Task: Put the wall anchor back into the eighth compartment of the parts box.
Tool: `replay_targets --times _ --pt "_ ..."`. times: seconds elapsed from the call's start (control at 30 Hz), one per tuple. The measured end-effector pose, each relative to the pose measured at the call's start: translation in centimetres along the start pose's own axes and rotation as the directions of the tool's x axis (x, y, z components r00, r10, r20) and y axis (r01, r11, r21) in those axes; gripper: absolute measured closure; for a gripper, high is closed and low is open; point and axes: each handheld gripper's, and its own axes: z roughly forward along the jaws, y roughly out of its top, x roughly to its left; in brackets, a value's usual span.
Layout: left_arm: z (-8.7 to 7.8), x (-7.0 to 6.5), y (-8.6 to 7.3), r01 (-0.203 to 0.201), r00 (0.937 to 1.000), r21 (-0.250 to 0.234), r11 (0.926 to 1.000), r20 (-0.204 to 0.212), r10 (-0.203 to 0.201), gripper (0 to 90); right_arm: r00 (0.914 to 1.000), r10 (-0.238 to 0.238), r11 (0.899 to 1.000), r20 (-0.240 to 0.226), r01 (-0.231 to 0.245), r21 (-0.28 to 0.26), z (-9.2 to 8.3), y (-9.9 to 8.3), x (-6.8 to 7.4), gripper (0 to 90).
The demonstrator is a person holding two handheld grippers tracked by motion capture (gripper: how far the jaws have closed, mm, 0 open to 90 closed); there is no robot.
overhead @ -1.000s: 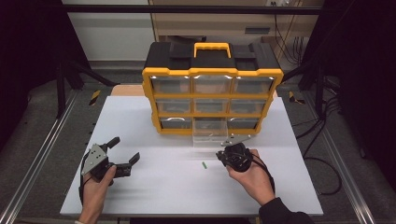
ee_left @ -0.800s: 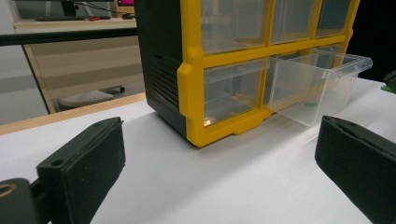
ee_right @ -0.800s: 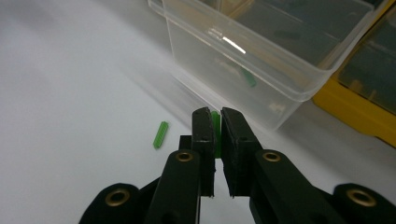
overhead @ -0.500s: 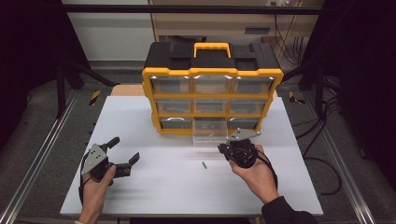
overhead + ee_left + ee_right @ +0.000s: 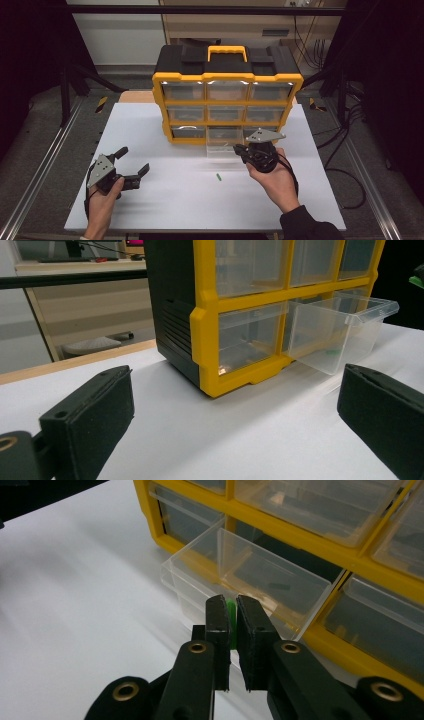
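A yellow and black drawer cabinet [image 5: 227,95] stands at the back of the white table [image 5: 165,200]. Its bottom middle clear drawer [image 5: 221,149] [image 5: 340,330] [image 5: 240,575] is pulled out. My right gripper [image 5: 239,150] [image 5: 231,612] hovers at the drawer's front edge, shut on a small green piece [image 5: 230,615] pinched between its pads. Another small green piece [image 5: 218,176] lies on the table in front of the drawer. My left gripper [image 5: 132,162] rests open at the table's left, with nothing between its pads [image 5: 95,415].
The cabinet's other clear drawers [image 5: 186,131] are closed. A cable [image 5: 292,175] trails from the right gripper along the forearm. Metal rails [image 5: 40,170] run along both sides of the table, and the floor around is dark.
My right gripper has risen and moved toward the open drawer with the green piece in it. The left gripper has stayed in place.
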Motion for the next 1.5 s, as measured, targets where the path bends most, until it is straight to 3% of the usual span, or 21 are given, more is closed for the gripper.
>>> replay_targets --times 1.5 --pt "-0.1 0.1 0.0 0.004 1.0000 -0.007 1.0000 -0.001 -0.004 1.2 0.9978 0.029 0.997 0.060 -0.025 -0.066 0.5 3.0 -1.4 84.1"
